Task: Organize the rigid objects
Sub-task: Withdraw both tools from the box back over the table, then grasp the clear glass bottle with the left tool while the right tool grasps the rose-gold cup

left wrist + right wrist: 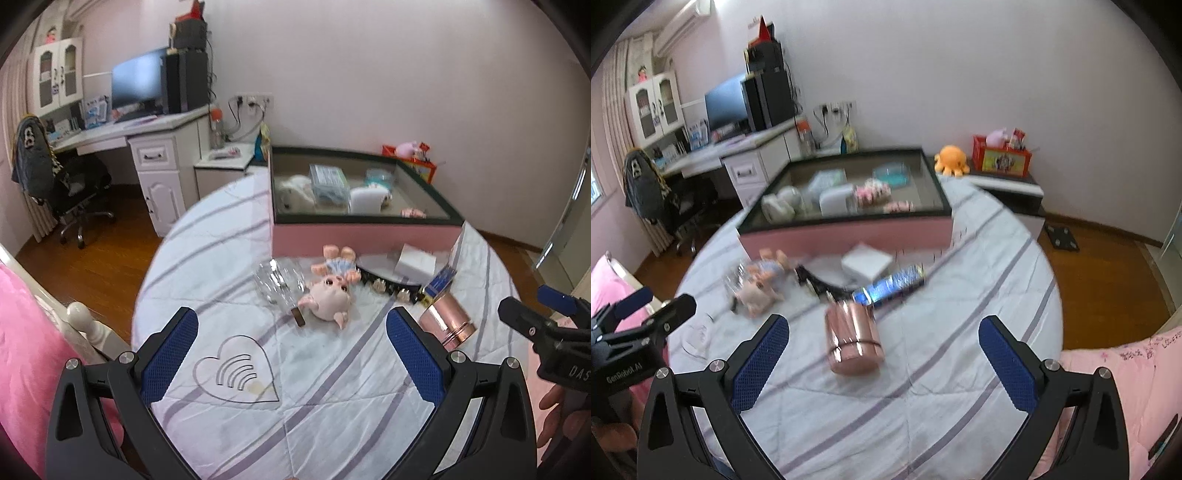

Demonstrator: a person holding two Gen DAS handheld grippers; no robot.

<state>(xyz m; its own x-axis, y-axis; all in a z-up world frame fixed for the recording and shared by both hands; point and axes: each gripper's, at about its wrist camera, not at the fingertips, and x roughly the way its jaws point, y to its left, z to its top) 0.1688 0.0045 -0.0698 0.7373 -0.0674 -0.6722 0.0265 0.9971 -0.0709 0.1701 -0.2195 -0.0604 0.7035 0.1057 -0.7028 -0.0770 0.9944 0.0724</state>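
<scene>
Both my grippers, left (291, 354) and right (882, 363), hover spread wide, empty. Mid-frame lies the copper canister (854, 341), apparently tipped over; beyond, the pink box (849, 236). Next: straddle canister, close.

Glossy rose-gold metal tin (854, 341); clear cut-glass bowl (279, 280); smooth matt pig doll (330, 291); quilted matt cloth bedspread (332, 387); textured blue pads (168, 356) on matt black plastic.

I am in a home bedroom: a bed with a striped quilt (332, 387), a white corner desk (140, 129) with a monitor (138, 79), a swivel chair (74, 184), and an orange plush octopus (951, 158).
</scene>
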